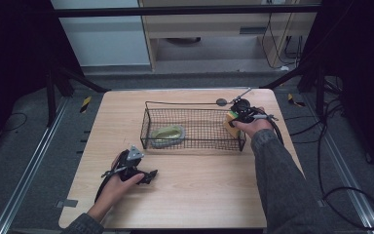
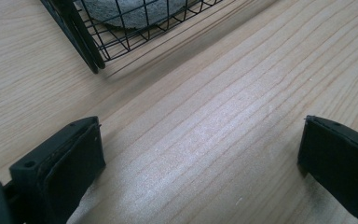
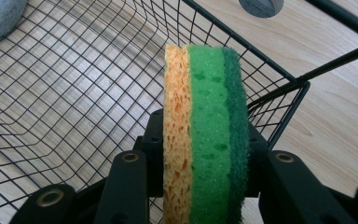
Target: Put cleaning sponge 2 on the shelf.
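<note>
A black wire basket [image 1: 193, 105] stands mid-table, and a grey-green sponge [image 1: 168, 132] lies in its left end. My right gripper [image 1: 235, 118] hovers over the basket's right end, shut on two sponges held edge-up: an orange one [image 3: 177, 135] pressed against a green one [image 3: 216, 130]. In the right gripper view they hang just inside the basket's rim [image 3: 279, 70]. My left gripper [image 1: 148, 176] rests low over the table's front left, open, with bare wood between its jaws. The basket corner [image 2: 86, 51] and the grey sponge [image 2: 130, 11] show ahead of it.
A small grey disc [image 1: 221, 102] lies on the wooden table [image 1: 190, 195] behind the basket's right end; it appears again as the disc [image 3: 261, 5] in the right gripper view. Cables trail over the floor at the right. Dark frame legs stand at both sides.
</note>
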A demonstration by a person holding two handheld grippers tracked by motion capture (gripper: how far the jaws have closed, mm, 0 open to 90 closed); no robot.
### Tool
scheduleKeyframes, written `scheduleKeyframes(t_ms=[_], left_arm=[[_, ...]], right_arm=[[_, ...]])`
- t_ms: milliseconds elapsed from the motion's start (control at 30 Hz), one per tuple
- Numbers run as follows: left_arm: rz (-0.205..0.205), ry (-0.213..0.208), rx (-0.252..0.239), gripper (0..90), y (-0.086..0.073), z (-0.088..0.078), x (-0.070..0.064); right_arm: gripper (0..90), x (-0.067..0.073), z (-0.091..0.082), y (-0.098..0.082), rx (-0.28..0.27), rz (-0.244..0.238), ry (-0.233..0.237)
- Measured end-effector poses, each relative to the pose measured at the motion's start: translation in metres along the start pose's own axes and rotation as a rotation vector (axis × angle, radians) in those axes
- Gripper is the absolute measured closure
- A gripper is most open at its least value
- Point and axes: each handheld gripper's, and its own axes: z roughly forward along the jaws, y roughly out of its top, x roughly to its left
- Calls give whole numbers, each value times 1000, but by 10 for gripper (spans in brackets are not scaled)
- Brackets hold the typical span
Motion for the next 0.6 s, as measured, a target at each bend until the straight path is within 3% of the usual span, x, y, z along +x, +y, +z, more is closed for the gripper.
scheduleKeyframes(t_ms=[600], left_arm=[[0,0,0,0,0,0,0]], right_arm=[[627,2,6,-1,16,4,-3]])
